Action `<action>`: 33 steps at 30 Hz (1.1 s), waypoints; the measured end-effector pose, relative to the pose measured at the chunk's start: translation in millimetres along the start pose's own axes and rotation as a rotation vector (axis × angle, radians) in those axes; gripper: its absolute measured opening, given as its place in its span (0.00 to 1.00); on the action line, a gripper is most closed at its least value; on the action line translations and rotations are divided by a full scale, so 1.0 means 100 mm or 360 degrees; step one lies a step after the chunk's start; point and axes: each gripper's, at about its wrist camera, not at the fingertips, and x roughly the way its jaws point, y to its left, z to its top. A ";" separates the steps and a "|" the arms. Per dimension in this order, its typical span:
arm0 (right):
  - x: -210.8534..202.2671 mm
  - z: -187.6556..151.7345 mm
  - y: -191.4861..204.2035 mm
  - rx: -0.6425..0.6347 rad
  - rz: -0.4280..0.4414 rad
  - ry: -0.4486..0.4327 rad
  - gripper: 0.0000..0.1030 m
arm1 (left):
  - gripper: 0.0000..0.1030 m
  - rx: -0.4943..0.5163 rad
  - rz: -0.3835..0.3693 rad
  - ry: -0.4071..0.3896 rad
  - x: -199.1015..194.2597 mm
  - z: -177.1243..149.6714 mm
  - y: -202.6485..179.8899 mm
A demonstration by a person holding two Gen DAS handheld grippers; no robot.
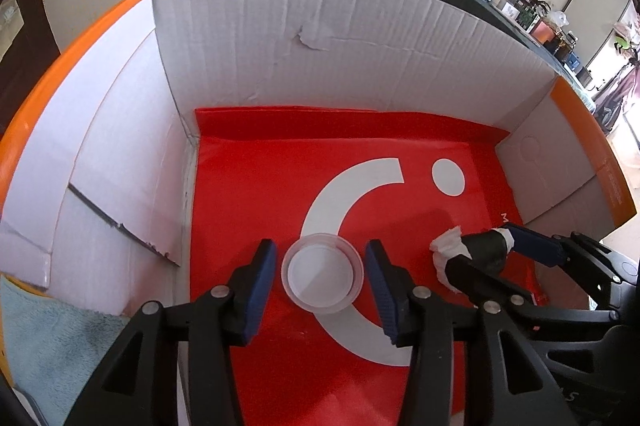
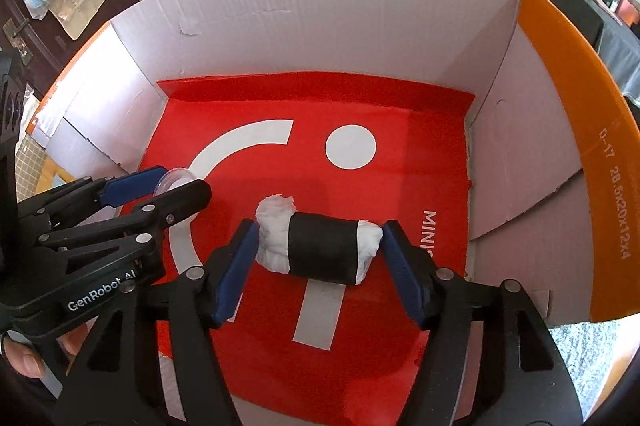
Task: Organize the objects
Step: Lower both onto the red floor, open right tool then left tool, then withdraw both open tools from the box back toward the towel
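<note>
Inside the cardboard box (image 1: pixel 360 38), the left gripper (image 1: pixel 320 266) stands spread around a clear round dish (image 1: pixel 322 272) on the red liner (image 1: pixel 248 194), pads just clear of it. The right gripper (image 2: pixel 318 246) likewise straddles the black-and-white wrapped roll (image 2: pixel 320 246), its 2 pads not pressing it

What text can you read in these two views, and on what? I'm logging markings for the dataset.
"GenRobot.AI" on the left gripper's black body.
"D-17 28.5x20x12x4" on the orange flap of the cardboard box.
"MINIS", cut off by the right gripper, on the red bag lining the box.
Orange print on the flap in the left wrist view: too blurred to read.
</note>
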 end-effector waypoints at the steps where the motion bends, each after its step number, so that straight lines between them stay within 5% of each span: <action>1: -0.01 -0.01 0.00 -0.0002 0.0000 -0.0003 0.63 | 0.47 -0.0001 0.0001 0.0000 0.00 0.01 -0.01; 22: -0.55 -0.19 0.15 -0.0060 0.0014 -0.0191 0.67 | 0.51 0.0038 0.0013 -0.0166 -0.49 -0.05 -0.10; 26: -0.65 -0.25 0.20 -0.0063 0.0031 -0.0234 0.67 | 0.62 0.0038 0.0036 -0.0216 -0.62 -0.09 -0.11; 33: -0.80 -0.36 0.25 -0.0074 0.0063 -0.0296 0.67 | 0.63 0.0044 0.0070 -0.0261 -0.78 -0.22 -0.11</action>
